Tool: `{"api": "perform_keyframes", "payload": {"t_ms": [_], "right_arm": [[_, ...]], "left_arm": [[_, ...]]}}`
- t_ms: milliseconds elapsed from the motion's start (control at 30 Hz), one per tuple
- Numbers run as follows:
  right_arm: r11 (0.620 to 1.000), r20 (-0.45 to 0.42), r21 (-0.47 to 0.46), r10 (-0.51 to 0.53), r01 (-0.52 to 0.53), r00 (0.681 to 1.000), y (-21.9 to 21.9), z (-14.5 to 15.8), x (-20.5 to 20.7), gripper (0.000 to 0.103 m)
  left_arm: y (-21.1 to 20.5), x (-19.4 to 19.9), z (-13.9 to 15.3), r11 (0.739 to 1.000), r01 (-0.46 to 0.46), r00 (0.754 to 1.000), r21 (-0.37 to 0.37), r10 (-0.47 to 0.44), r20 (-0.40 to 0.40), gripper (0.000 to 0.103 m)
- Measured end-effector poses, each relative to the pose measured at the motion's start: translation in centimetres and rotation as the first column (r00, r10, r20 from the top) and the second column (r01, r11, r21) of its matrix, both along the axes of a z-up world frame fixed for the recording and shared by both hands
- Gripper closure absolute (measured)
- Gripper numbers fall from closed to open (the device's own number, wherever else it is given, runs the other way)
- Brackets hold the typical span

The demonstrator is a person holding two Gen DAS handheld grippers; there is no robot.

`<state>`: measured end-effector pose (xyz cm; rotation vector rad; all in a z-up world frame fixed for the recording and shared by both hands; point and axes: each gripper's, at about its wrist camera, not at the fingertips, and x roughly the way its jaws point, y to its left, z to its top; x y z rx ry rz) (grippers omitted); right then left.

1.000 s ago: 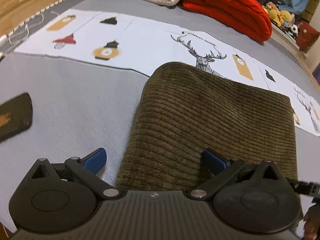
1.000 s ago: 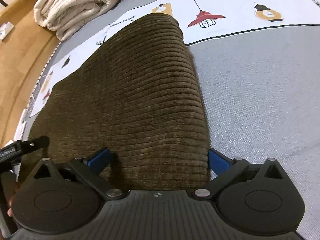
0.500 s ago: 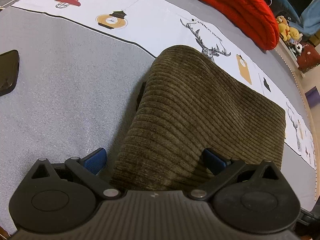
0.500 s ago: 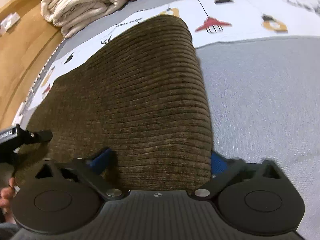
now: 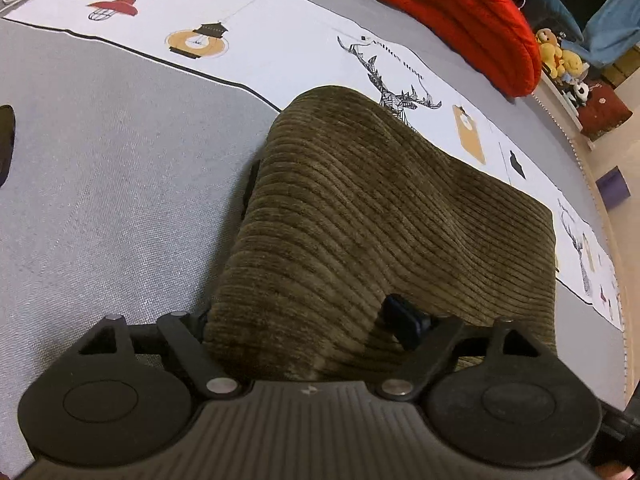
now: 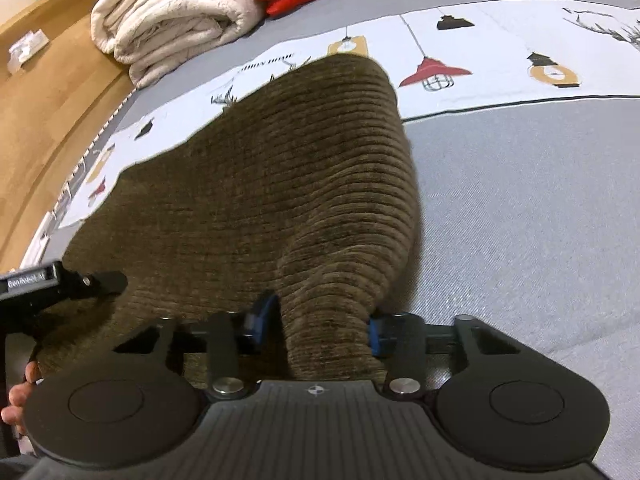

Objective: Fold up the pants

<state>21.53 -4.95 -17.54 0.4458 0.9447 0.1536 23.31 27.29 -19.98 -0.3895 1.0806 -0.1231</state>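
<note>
Olive-brown corduroy pants (image 5: 380, 208) lie folded on the grey bed cover (image 5: 112, 200). My left gripper (image 5: 304, 320) straddles their near left corner. Its jaws are closing with cloth between them; the right pad (image 5: 404, 320) dents the fabric and the left pad is hidden under the cloth edge. My right gripper (image 6: 320, 324) is at the near right corner of the pants (image 6: 280, 184). Its jaws are closing too, and its blue pads (image 6: 260, 316) squeeze a raised ridge of corduroy. The left gripper's finger (image 6: 68, 284) and a hand (image 6: 20, 392) show at the right wrist view's left edge.
A white printed strip (image 5: 280, 40) crosses the bed behind the pants. A red blanket (image 5: 460, 12) and a folded cream blanket (image 6: 172, 20) lie at the far side. A dark flat object (image 5: 5, 140) lies at the left. Soft toys (image 5: 560, 56) and wooden floor (image 6: 48, 92) lie beyond the bed.
Both pairs of jaws have narrowed around the near edge of the pants. The right pads have drawn the flat cloth up into a bunched ridge. The left wrist view has tilted a little.
</note>
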Motion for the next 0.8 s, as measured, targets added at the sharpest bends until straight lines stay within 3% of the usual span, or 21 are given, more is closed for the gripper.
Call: {"api": "perform_keyframes", "payload": {"t_ms": [133, 400, 567, 800], "right_arm": [[0.999, 0.019, 0.038, 0.016, -0.017, 1.0, -1.5, 0.6, 0.0, 0.074], [0.999, 0.082, 0.044, -0.007, 0.004, 0.997, -5.0, 2.3, 0.5, 0.08], [0.997, 0.129, 0.016, -0.077, 0.076, 0.989, -9.2, 3.4, 0.6, 0.081], [0.975, 0.155, -0.038, -0.211, 0.219, 0.965, -17.2, 3.7, 0.2, 0.082]], "left_arm": [[-0.9, -0.5, 0.5, 1.0, -0.003, 1.0, 0.02, 0.002, 0.011, 0.02], [-4.7, -0.6, 1.0, 0.999, 0.043, 0.999, 0.03, -0.044, 0.023, 0.025], [-10.2, 0.3, 1.3, 0.991, 0.132, 0.99, 0.019, -0.133, 0.038, 0.034], [-21.2, 1.9, 1.4, 0.967, 0.253, 0.965, 0.001, -0.253, 0.068, 0.039]]}}
